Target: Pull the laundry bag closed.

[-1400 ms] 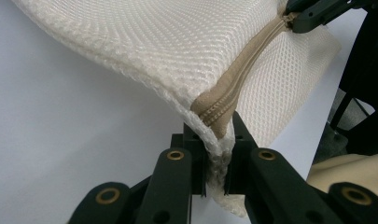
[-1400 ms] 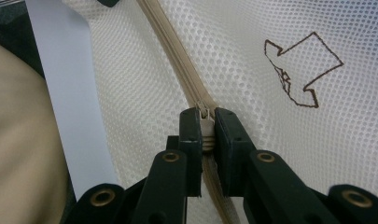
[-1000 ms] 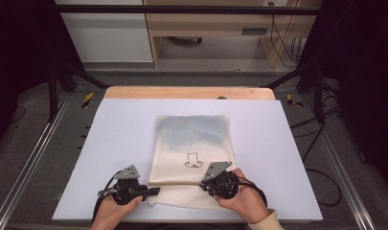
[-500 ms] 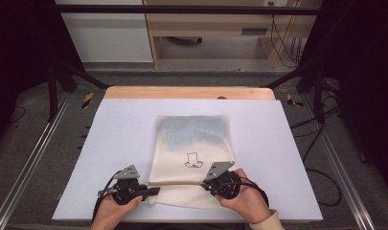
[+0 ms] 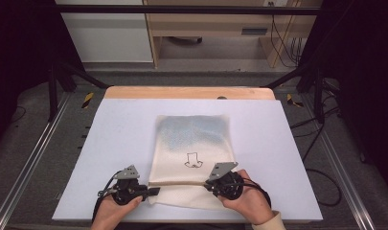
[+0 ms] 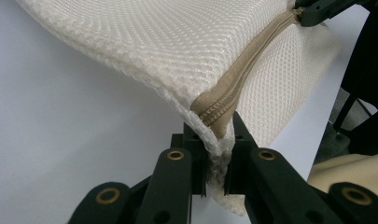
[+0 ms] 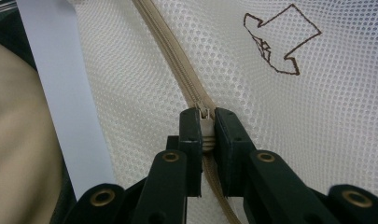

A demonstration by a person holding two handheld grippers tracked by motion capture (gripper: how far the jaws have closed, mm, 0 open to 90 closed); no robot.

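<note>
- A cream-white mesh laundry bag (image 5: pixel 191 153) with a flat rectangular shape lies on the pale lavender-white table top (image 5: pixel 110 143), near the middle and towards the person's edge, with its long side running away from the person.
- Its weave is a fine honeycomb net; the far half looks bluish-grey in the high view, the near half plain cream.
- A beige fabric zipper (image 5: pixel 179 183) crosses the bag's near end from side to side, and the strip of mesh below it lies closest to the person.
- A small dark-brown outlined arrow-like mark (image 5: pixel 193 160) sits on the bag just beyond the zipper; in the right gripper view it appears as a blocky arrow (image 7: pixel 280 39) drawn on the mesh.
- The left gripper (image 5: pixel 152 190) pinches the bag's corner at the zipper's end: in its own view the jaws are pressed together on bunched mesh (image 6: pixel 217 149), and the bag's edge lifts off the table there.
- The right gripper (image 5: pixel 211 184) has its jaws clamped on the pale zipper pull (image 7: pixel 206 126), right on the zipper line.
- The left hand (image 5: pixel 112 213) and right hand (image 5: pixel 246 203) are cut off by the bottom edge of the high view.
- Whether the zipper teeth are joined or parted is hard to make out along most of its length.
- What the bag holds cannot be told through the mesh.
</note>
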